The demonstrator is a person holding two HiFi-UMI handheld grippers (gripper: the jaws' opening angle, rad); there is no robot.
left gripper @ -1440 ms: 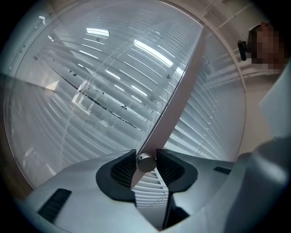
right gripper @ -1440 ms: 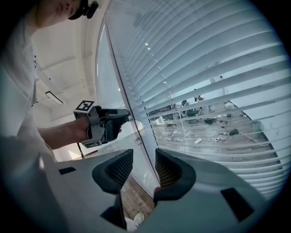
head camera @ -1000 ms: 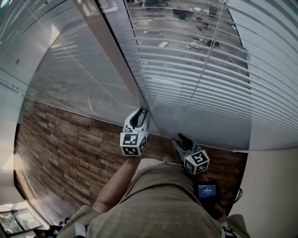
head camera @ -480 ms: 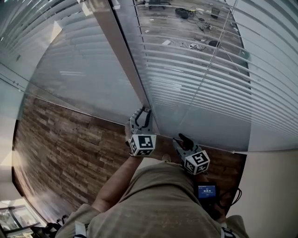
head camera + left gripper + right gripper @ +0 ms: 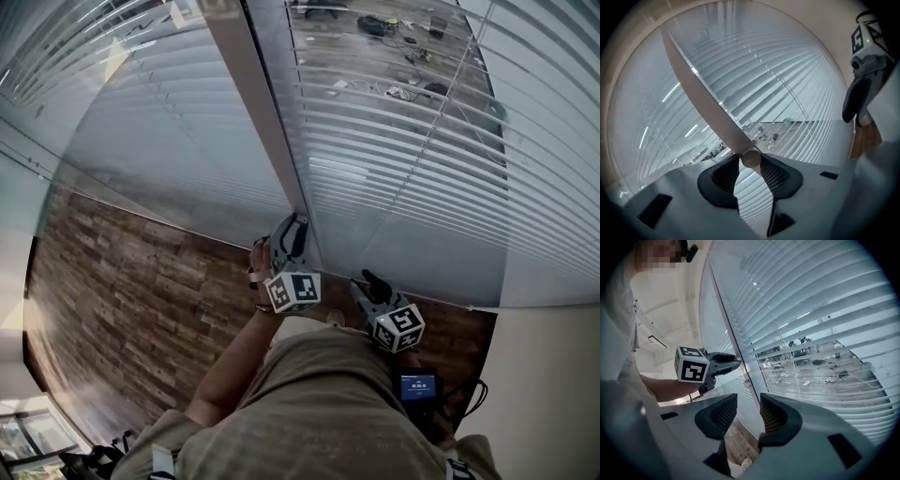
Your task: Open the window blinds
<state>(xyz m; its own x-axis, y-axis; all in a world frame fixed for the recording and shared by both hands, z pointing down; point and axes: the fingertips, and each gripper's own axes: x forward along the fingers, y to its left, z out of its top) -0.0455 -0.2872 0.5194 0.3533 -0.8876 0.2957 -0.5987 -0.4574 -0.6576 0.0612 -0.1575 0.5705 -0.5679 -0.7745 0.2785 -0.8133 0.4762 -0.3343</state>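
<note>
Left gripper view: my left tongs (image 5: 751, 160) are closed on the lower end of the tilt wand (image 5: 710, 101), with the pads pressing its round tip from both sides.
Wand: it hangs along the left edge of the blinds (image 5: 403, 159), just in front of the slats.
Slats: part-tilted; an office floor shows through the gaps.
Right tongs (image 5: 743, 414): jaws apart, nothing between them, waiting just beside the left.
Doing it well: I'd roll about the wand's own line with a firm grip and no sideways pull, until the gaps are widest.
</note>
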